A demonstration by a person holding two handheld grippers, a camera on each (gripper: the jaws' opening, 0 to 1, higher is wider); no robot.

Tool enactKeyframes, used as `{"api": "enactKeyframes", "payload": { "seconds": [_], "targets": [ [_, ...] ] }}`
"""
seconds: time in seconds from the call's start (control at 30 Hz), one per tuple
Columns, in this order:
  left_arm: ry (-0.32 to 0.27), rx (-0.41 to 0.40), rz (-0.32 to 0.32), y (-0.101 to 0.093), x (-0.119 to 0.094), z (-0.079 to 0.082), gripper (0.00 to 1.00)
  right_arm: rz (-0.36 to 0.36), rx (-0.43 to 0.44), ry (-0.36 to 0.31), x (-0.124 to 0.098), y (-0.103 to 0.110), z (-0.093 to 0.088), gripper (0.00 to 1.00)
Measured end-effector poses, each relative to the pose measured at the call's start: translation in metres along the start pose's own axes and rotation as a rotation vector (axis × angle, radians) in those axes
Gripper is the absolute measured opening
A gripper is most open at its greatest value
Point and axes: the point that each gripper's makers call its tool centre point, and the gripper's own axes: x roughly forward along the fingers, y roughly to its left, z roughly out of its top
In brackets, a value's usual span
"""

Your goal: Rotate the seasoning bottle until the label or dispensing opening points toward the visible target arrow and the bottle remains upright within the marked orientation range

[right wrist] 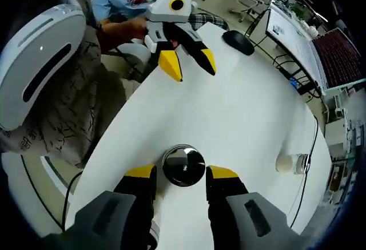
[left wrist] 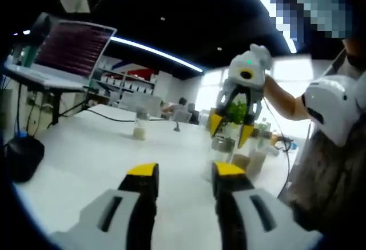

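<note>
Yellow-tipped jaws of the right gripper (right wrist: 180, 173) are standing apart, straddling the upright seasoning bottle (right wrist: 183, 165) on the white table (right wrist: 240, 112), while the left gripper (right wrist: 186, 62) is hovering apart-jawed well away; rotation appears not yet begun.

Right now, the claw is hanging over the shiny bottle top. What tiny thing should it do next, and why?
Probably close the right gripper gently on the seasoning bottle. Its yellow-tipped jaws stand open on either side of the shiny cap, seemingly not touching it, so nothing can turn the bottle yet. The left gripper hovers apart over the white table, open too. I can't see any target arrow.
</note>
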Motion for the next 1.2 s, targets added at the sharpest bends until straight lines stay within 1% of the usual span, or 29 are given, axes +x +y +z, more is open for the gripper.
{"api": "enactKeyframes", "payload": {
  "seconds": [0.07,0.13,0.17,0.23,0.27,0.33,0.4,0.47,0.53,0.6,0.67,0.73,0.77,0.8,0.9,0.97,1.03,1.1,1.2],
  "targets": [
    [0.009,0.059,-0.045,-0.010,0.007,0.004,0.40,-0.003,0.026,-0.030,-0.003,-0.001,0.003,0.34],
    [0.026,0.100,-0.079,-0.018,0.017,0.005,0.41,-0.034,0.079,-0.085,-0.009,-0.006,0.008,0.34],
    [0.032,0.121,-0.091,-0.021,0.022,0.005,0.41,-0.037,0.101,-0.098,-0.012,-0.007,0.009,0.34],
    [0.036,0.127,-0.100,-0.026,0.031,0.006,0.43,-0.062,0.145,-0.148,-0.020,-0.010,0.010,0.35],
    [0.036,0.129,-0.111,-0.029,0.036,0.007,0.43,-0.072,0.169,-0.161,-0.024,-0.011,0.008,0.35],
    [0.028,0.122,-0.138,-0.038,0.046,0.008,0.43,-0.112,0.203,-0.186,-0.030,-0.016,0.004,0.34],
    [0.008,0.104,-0.158,-0.047,0.055,0.012,0.42,-0.145,0.234,-0.200,-0.037,-0.016,-0.004,0.34],
    [-0.036,0.054,-0.164,-0.053,0.062,0.019,0.39,-0.188,0.273,-0.236,-0.044,-0.019,-0.008,0.33],
    [-0.056,0.016,-0.189,-0.059,0.066,0.024,0.39,-0.225,0.324,-0.278,-0.050,-0.021,-0.010,0.33],
    [-0.045,0.026,-0.195,-0.063,0.070,0.022,0.40,-0.261,0.363,-0.318,-0.059,-0.022,-0.015,0.33],
    [-0.004,0.080,-0.175,-0.062,0.074,0.015,0.40,-0.333,0.398,-0.370,-0.072,-0.026,-0.020,0.30],
    [0.013,0.107,-0.162,-0.063,0.078,0.011,0.39,-0.432,0.401,-0.426,-0.086,-0.032,-0.021,0.28],
    [0.015,0.111,-0.160,-0.065,0.080,0.010,0.39,-0.460,0.416,-0.449,-0.092,-0.031,-0.022,0.28],
    [0.015,0.115,-0.158,-0.066,0.082,0.010,0.39,-0.475,0.427,-0.471,-0.096,-0.030,-0.022,0.28],
    [0.012,0.136,-0.149,-0.069,0.088,0.009,0.38,-0.532,0.469,-0.570,-0.115,-0.024,-0.021,0.28],
    [0.022,0.144,-0.144,-0.072,0.093,0.006,0.38,-0.563,0.518,-0.661,-0.127,-0.018,-0.021,0.27],
    [0.022,0.146,-0.138,-0.073,0.095,0.006,0.37,-0.593,0.543,-0.694,-0.133,-0.012,-0.028,0.27],
    [0.002,0.147,-0.134,-0.075,0.096,0.009,0.37,-0.638,0.555,-0.722,-0.140,-0.006,-0.036,0.26],
    [-0.007,0.139,-0.130,-0.076,0.098,0.012,0.37,-0.670,0.583,-0.753,-0.149,0.004,-0.045,0.26]
  ]
}}
